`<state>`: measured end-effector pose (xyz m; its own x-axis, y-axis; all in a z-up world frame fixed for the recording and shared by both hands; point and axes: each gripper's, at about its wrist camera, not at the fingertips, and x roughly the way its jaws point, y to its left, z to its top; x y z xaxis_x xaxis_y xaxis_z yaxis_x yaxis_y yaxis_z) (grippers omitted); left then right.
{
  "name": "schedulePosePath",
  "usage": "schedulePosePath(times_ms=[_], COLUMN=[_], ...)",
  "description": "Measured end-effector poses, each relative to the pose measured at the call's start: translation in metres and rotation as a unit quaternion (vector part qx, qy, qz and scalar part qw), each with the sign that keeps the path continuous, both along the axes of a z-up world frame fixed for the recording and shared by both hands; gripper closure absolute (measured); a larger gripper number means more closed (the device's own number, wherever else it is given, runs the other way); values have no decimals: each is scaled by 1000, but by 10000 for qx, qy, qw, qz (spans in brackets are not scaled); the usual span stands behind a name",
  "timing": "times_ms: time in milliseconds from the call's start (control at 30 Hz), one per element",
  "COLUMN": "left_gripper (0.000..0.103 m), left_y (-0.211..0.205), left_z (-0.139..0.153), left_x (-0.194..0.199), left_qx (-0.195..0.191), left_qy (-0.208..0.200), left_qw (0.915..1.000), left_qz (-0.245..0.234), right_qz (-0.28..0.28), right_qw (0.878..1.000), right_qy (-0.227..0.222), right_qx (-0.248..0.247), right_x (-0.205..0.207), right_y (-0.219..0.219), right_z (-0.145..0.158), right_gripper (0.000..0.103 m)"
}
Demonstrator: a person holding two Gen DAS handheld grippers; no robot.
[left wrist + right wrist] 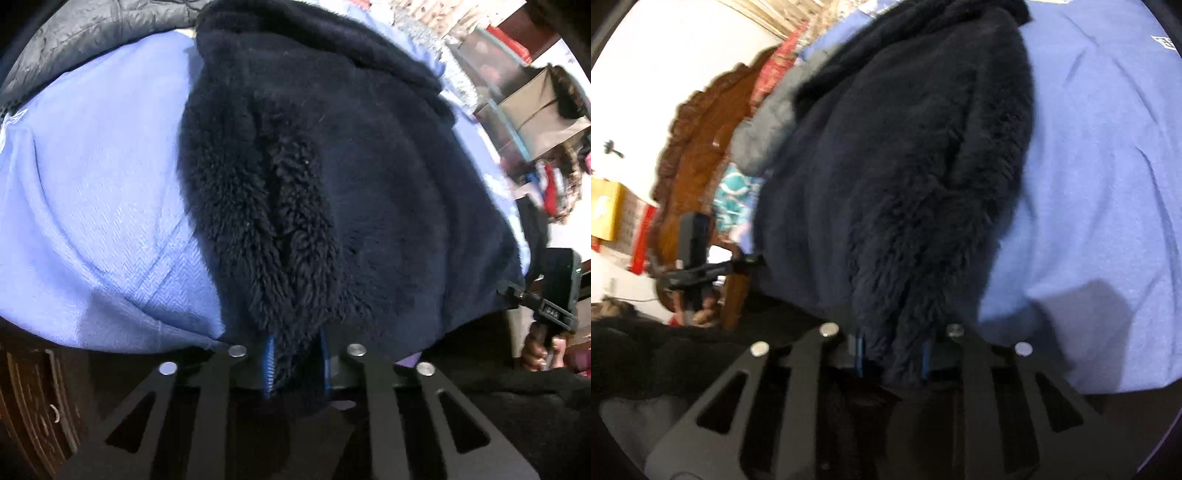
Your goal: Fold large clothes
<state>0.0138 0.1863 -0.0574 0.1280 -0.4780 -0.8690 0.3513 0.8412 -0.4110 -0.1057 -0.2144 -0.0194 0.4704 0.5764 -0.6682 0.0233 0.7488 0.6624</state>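
A dark navy fleece garment [332, 166] lies on a light blue bedsheet [92, 203]. My left gripper [297, 365] is shut on its fluffy near edge, with fleece bunched between the blue pads. In the right wrist view the same fleece garment [886, 166] stretches away over the bedsheet [1108, 184], and my right gripper [892, 354] is shut on another part of its near edge. The right gripper also shows at the right edge of the left wrist view [554, 295]. The left gripper shows at the left of the right wrist view [701, 266].
A dark quilted cover [74, 37] lies at the bed's far left. Boxes and clutter [535, 110] stand to the right. A carved brown wooden headboard [701, 155] and a grey cloth [764, 125] are at the left in the right wrist view. A dark wooden bed frame [29, 406] runs below.
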Motion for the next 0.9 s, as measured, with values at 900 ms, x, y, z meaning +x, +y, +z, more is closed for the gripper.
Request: schedulePosePath(times_ms=[900], left_gripper=[55], left_y=[-81], left_z=[66], left_x=[389], left_qx=[-636], left_qy=[693], left_qw=[9817], left_qz=[1654], right_qz=[-2136], right_qw=[9751], right_qy=[-451], right_qx=[388], right_x=[379], right_y=[-143], right_z=[45], right_gripper=[49])
